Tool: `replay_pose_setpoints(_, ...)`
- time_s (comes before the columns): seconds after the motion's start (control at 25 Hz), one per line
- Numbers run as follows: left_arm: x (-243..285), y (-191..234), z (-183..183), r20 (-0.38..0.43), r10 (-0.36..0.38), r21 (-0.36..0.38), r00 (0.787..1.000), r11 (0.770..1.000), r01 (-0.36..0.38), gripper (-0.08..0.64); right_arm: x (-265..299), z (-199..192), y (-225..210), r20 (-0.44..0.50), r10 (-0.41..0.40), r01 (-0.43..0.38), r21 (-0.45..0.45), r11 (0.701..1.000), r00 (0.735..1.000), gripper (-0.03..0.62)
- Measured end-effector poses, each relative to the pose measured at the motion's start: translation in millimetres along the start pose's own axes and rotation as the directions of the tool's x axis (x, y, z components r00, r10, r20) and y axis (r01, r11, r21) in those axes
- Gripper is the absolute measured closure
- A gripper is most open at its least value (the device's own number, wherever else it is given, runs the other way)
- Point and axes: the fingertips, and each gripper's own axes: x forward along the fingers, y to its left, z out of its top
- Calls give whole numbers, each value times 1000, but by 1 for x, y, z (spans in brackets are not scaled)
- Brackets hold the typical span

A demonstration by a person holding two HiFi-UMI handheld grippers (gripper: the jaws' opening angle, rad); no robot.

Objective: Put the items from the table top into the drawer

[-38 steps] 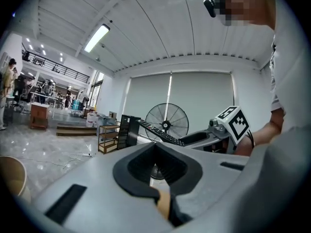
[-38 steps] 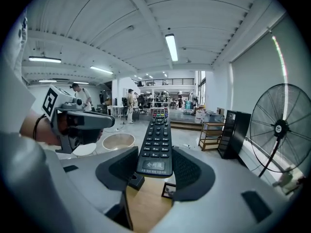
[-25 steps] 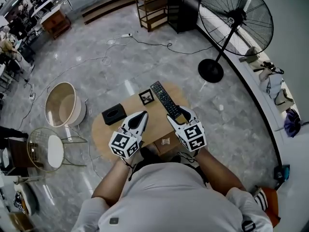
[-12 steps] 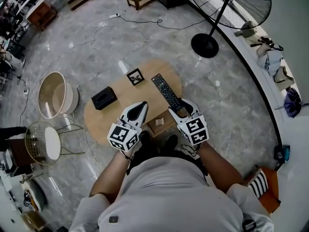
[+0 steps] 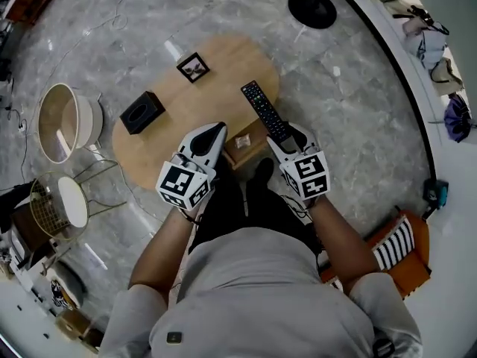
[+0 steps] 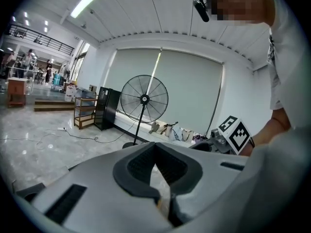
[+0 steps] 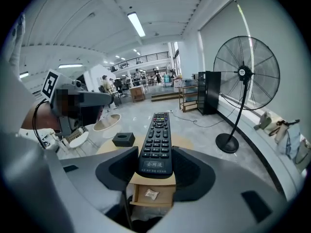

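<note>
My right gripper (image 5: pixel 288 136) (image 7: pixel 155 166) is shut on a long black remote control (image 5: pixel 264 108) (image 7: pixel 156 139), which points out over the oval wooden table (image 5: pixel 223 88). Just below the remote is the open drawer (image 5: pixel 252 151) (image 7: pixel 134 198) at the table's near edge, with a small packet (image 5: pixel 241 142) (image 7: pixel 151 193) inside. My left gripper (image 5: pixel 212 131) (image 6: pixel 155 147) is shut on nothing, left of the drawer. A black tissue box (image 5: pixel 141 112) (image 7: pixel 124 139) and a small framed picture (image 5: pixel 193 67) stand on the table.
A standing fan (image 7: pixel 243 76) (image 6: pixel 144 99) has its base (image 5: pixel 311 9) beyond the table. A round white tub (image 5: pixel 65 121) and a wire side table (image 5: pixel 56 207) sit left of the table. A striped orange cushion (image 5: pixel 395 248) lies at the right.
Both grippers have sunk from over the tabletop to the table's near edge by the drawer. The remote stays in the right gripper. The table has shifted up in the head view.
</note>
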Motion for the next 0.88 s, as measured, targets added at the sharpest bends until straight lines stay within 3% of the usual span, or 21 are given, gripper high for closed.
replay_pose_setpoints(0.56,45,39,-131,-120,-47,-97,992,995,35,551,79,-149,-13,-189,11,11,117,993,982,357)
replay_pose_setpoints(0.88,62,60,-207,-176,-52,-136,983,990,28,551,121,-225,-18,-265,24,12,134,991,964,357)
